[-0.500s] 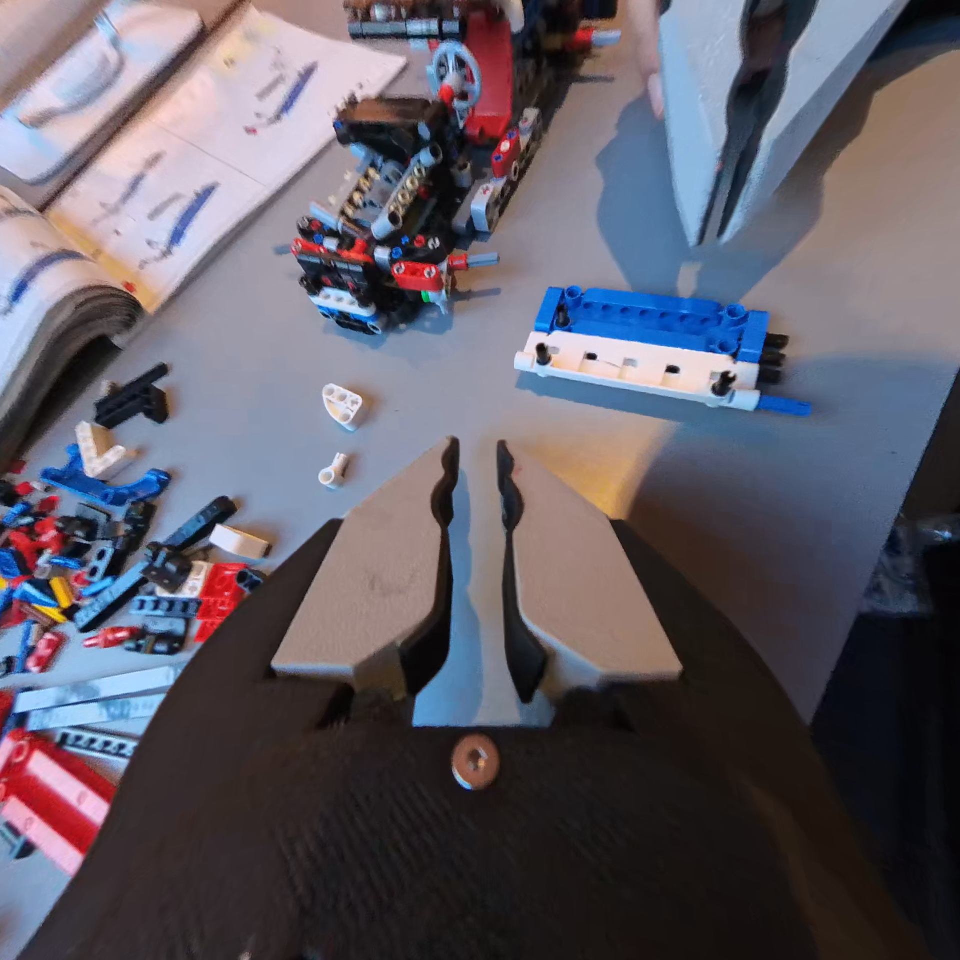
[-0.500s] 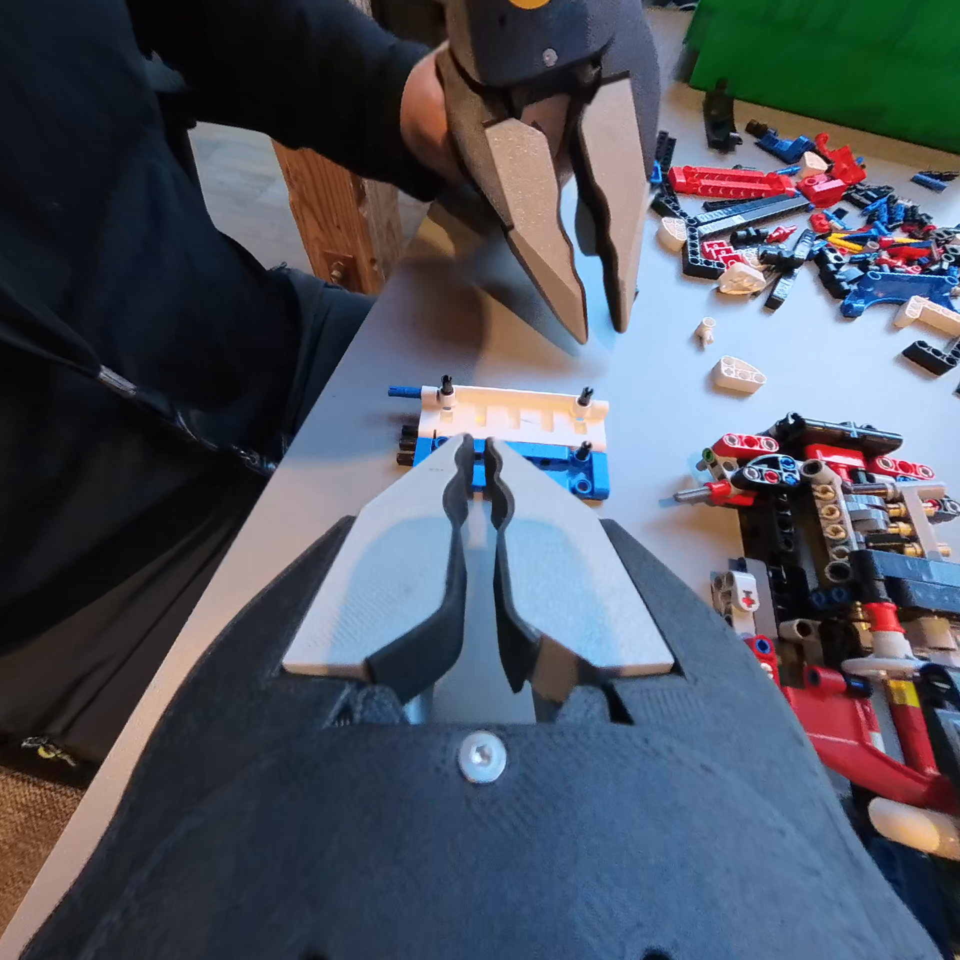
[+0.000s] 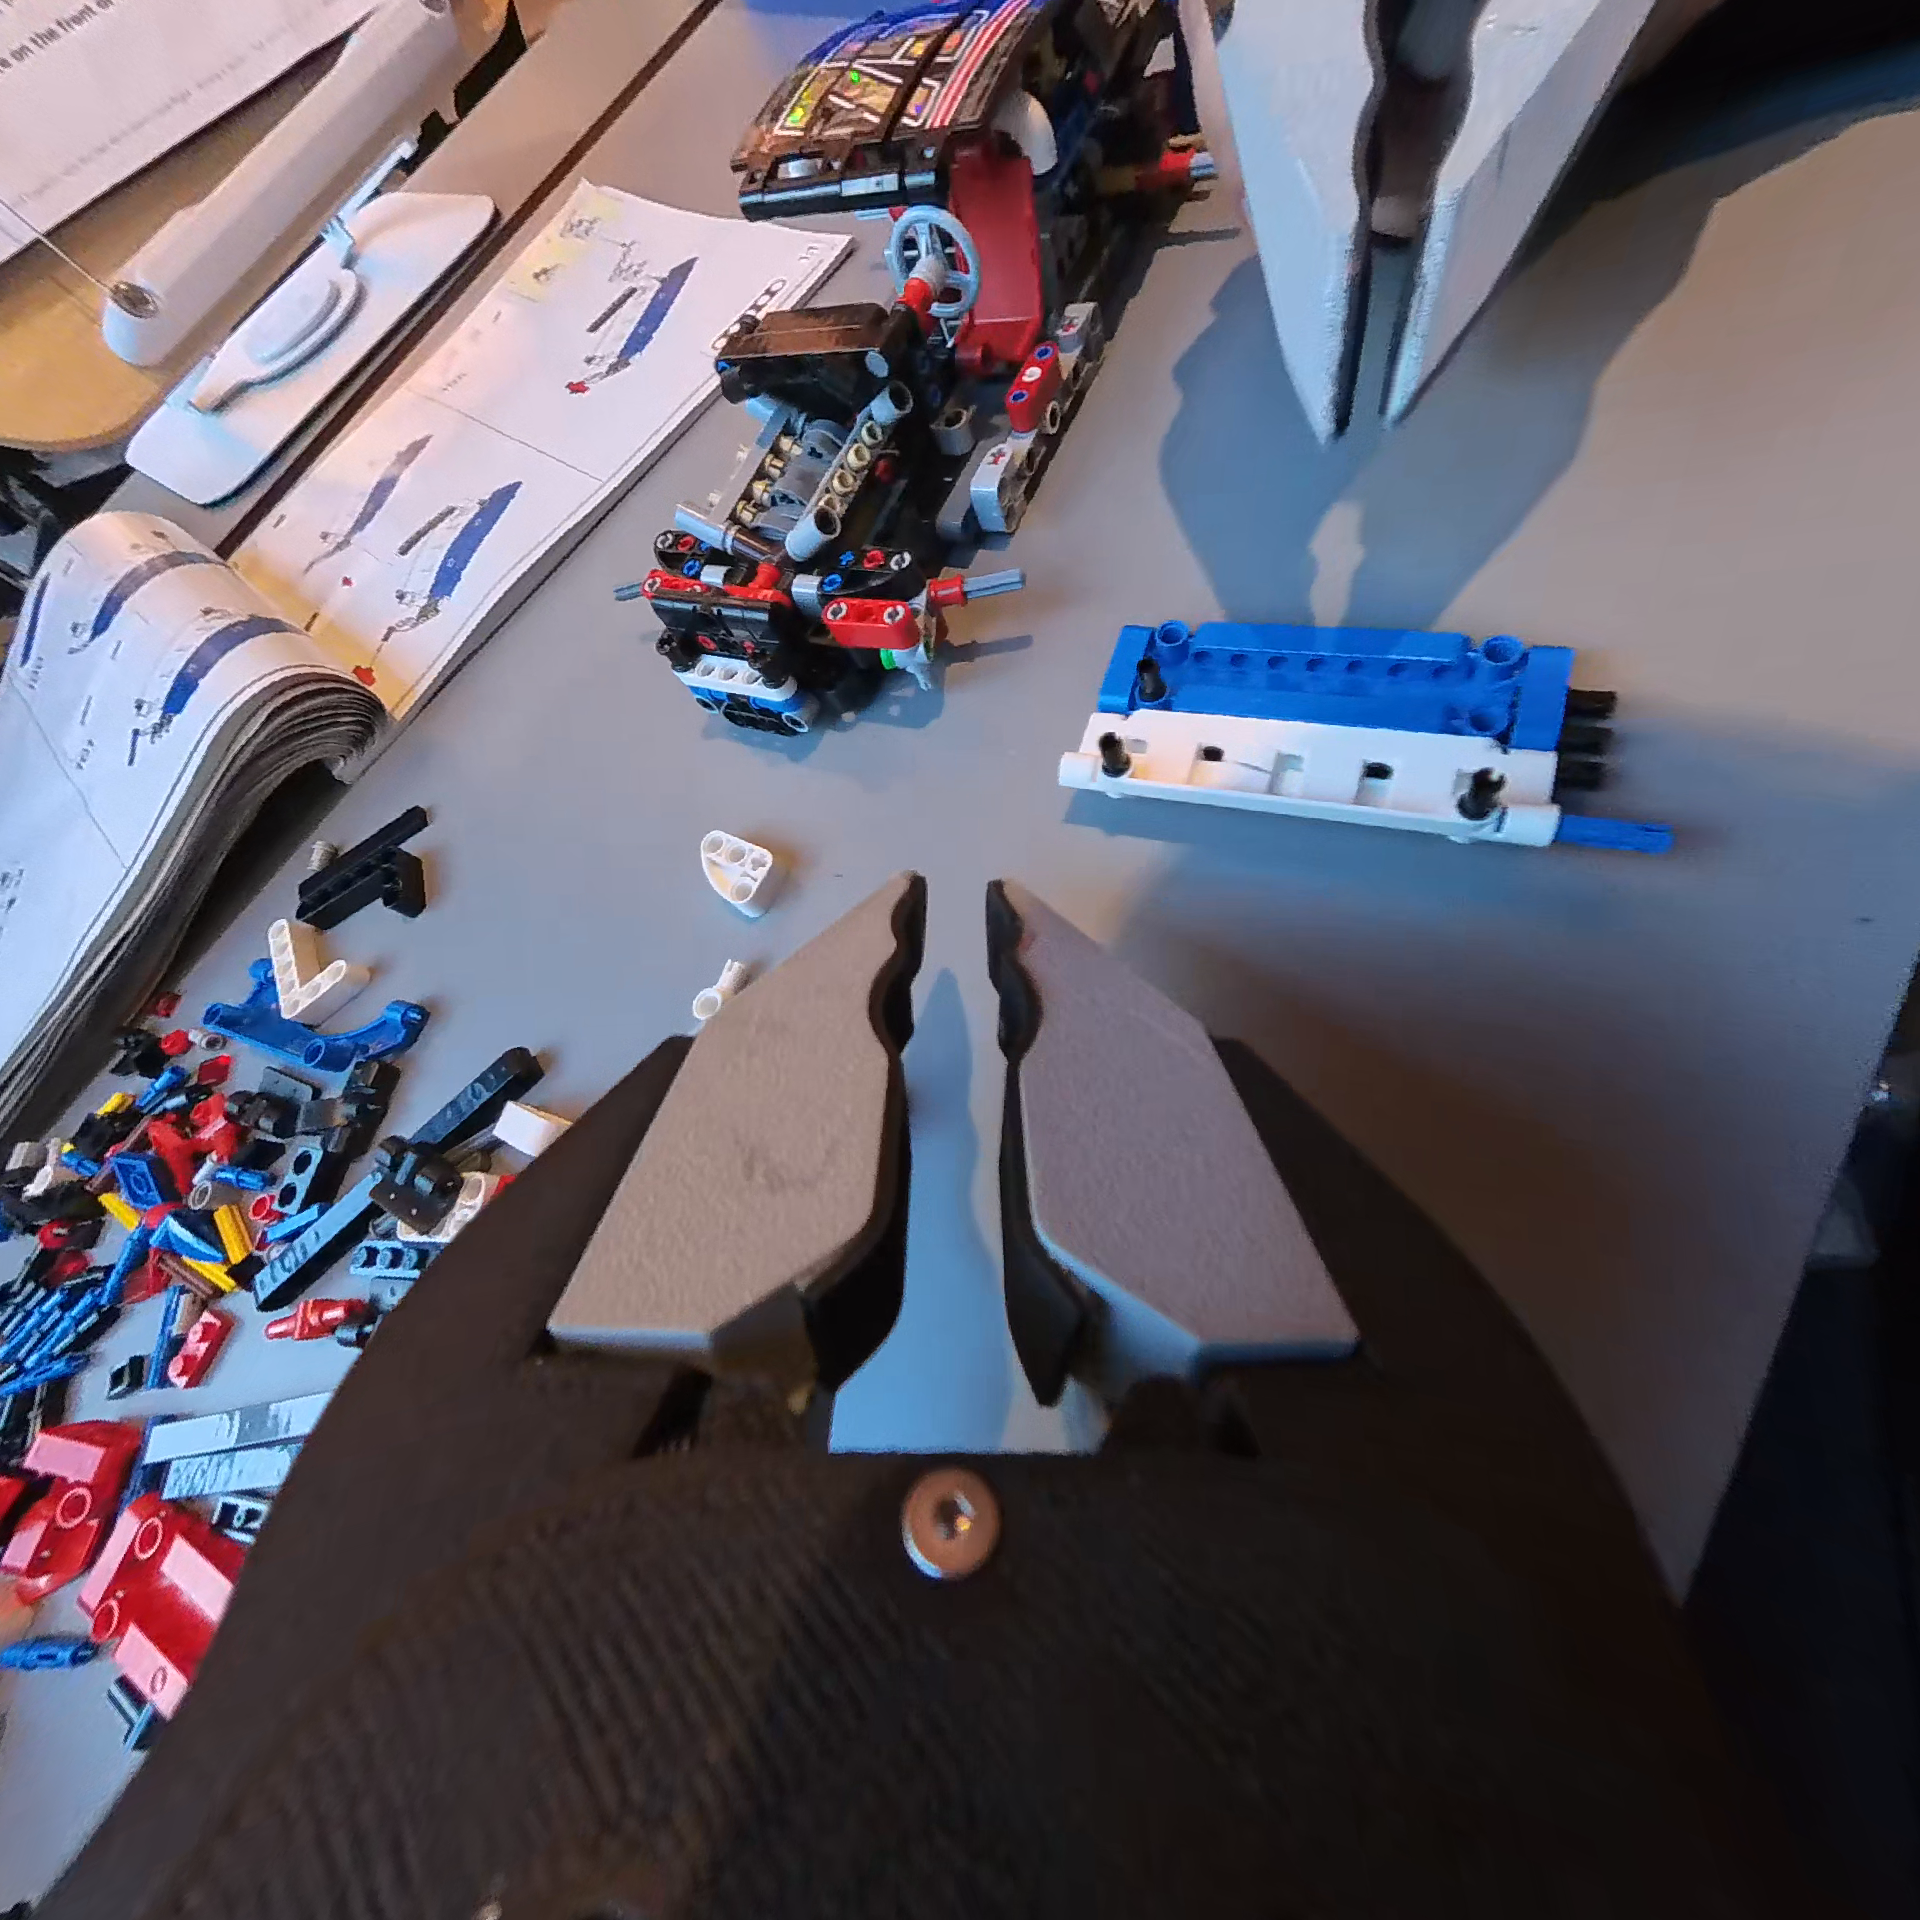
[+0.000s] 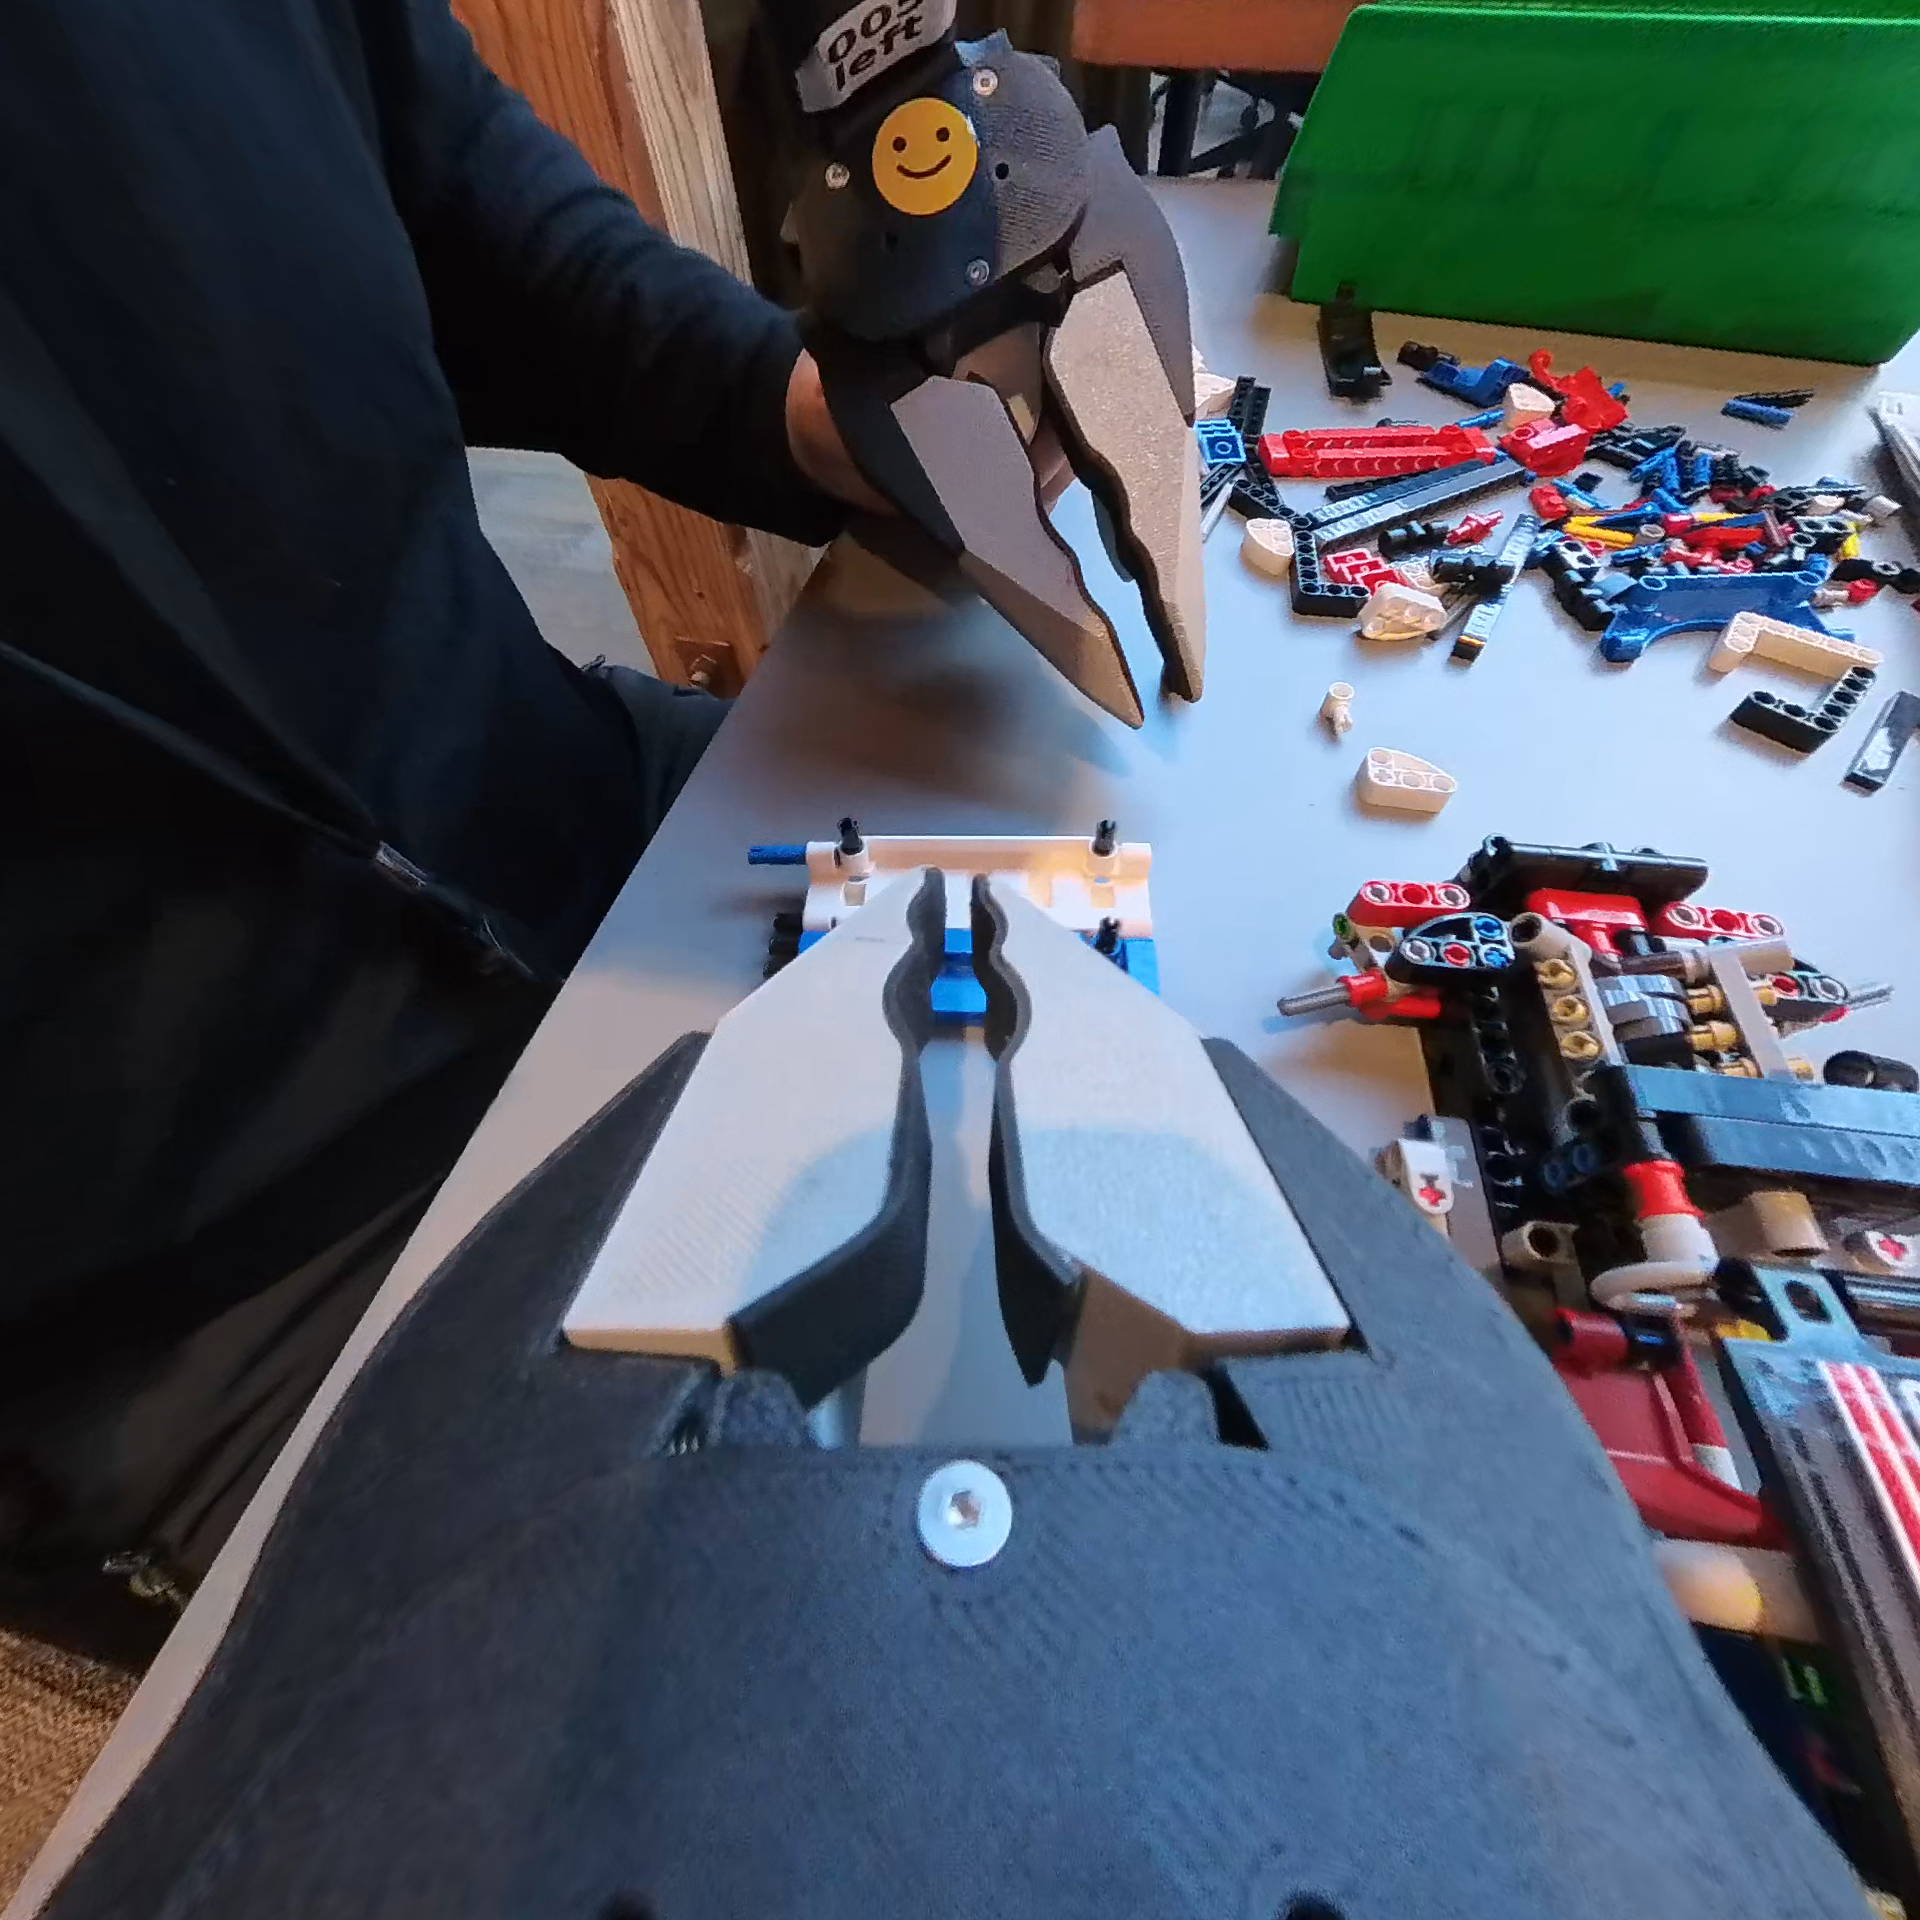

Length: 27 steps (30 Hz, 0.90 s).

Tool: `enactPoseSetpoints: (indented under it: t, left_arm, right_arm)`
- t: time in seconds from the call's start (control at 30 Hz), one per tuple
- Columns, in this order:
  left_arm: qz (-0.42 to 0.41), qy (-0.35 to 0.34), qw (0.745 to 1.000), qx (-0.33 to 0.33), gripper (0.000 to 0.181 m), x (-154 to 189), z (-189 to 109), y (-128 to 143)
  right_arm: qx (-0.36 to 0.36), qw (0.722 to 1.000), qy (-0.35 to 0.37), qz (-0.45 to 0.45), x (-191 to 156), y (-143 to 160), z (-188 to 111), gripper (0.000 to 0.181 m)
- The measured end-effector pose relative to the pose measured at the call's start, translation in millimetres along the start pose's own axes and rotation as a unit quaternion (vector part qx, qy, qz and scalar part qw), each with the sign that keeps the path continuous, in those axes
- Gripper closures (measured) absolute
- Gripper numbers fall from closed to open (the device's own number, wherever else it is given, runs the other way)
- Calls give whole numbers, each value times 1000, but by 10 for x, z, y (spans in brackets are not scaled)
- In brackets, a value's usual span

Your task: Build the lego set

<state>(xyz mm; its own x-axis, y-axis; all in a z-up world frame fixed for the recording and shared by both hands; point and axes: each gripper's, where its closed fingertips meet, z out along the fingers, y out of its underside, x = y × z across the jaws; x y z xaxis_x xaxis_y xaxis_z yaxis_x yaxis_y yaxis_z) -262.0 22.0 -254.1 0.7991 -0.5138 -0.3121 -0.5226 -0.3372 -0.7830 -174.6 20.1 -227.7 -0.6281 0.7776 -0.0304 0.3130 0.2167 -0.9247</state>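
Note:
A blue and white panel assembly (image 3: 1320, 727) with black pins lies flat near the table's right edge. The partly built car chassis (image 3: 862, 468) sits to its left. My left gripper (image 3: 956, 894) hovers over bare table short of the panel, its jaws a narrow gap apart and empty. My right gripper (image 4: 958, 883) hangs just above the panel (image 4: 1091, 868), with the same narrow gap and nothing held. It also shows in the left wrist view (image 3: 1361, 421), beyond the panel. The left gripper shows in the right wrist view (image 4: 1158, 701), beyond the panel.
An open instruction booklet (image 3: 343, 520) lies at the far left. A pile of loose bricks (image 3: 156, 1195) sits at the near left, with a white curved piece (image 3: 736, 858) and a small white connector (image 3: 719, 987) apart from it. A green bin (image 4: 1610, 156) stands at the back. A person's dark sleeve (image 4: 312, 416) is beside the table edge. Spacing between my two grippers at the tips: around 10 cm.
My right gripper has moved forward, so its tips now lie over the panel's white half rather than its blue edge. The left gripper has tilted up slightly. Both gaps are unchanged.

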Motion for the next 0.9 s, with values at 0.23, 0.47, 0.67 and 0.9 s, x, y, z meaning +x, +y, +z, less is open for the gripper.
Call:
enactPoseSetpoints:
  t: [0.23,0.47,0.67,0.9]
  left_arm:
    - [-12,3,1000,6,174,-26,-2,-17]
    - [-37,7,999,20,173,-68,-28,-42]
    - [-42,6,999,21,173,-84,-30,-43]
    - [-31,5,999,21,172,-62,-32,-48]
  right_arm:
    - [18,1000,11,11,66,-42,-40,179]
    - [19,1000,16,7,72,-44,-43,179]
    - [25,999,23,13,108,-56,-58,180]
    - [-3,1000,22,-6,67,6,0,178]
